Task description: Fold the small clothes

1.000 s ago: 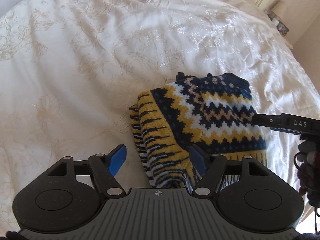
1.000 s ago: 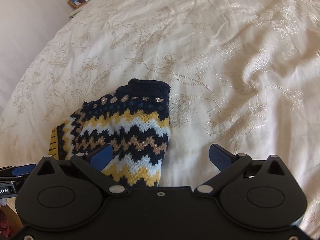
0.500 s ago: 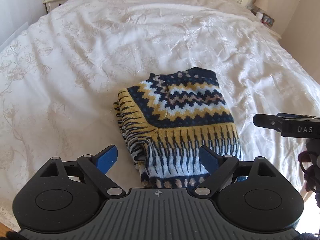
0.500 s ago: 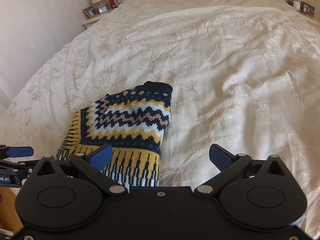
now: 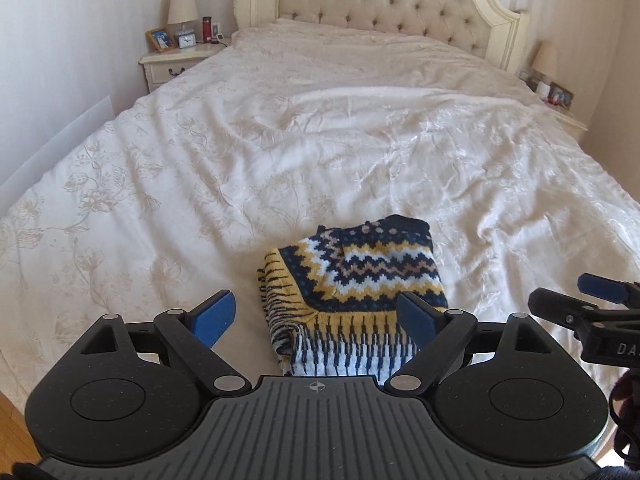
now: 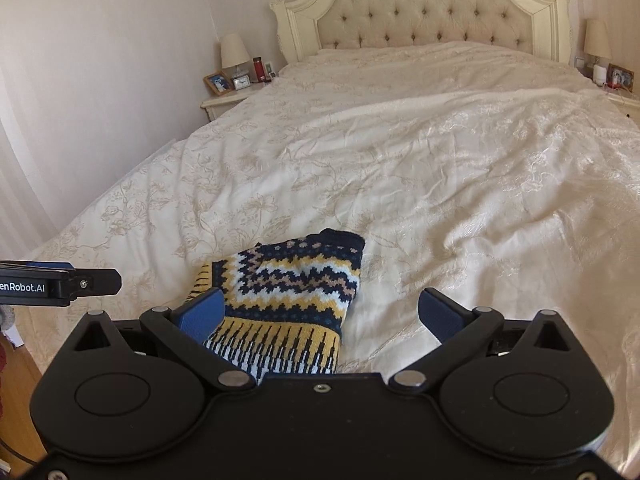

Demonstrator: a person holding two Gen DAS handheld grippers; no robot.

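Sweater (image 5: 360,280) — navy-yellow-white zigzags

One folded sweater (image 5: 360,280), one bed (image 5: 280,140), two grippers (image 5: 316,316) (image 6: 320,316), two lamps (image 5: 182,6) (image 5: 544,58), two nightstands (image 5: 176,64) (image 5: 568,118).

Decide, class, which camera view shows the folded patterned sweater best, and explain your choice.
The left wrist view shows the sweater best: nearly its whole folded shape lies between the open left gripper fingers, including the striped folded edge. In the right wrist view, the right gripper hides its lower left part.
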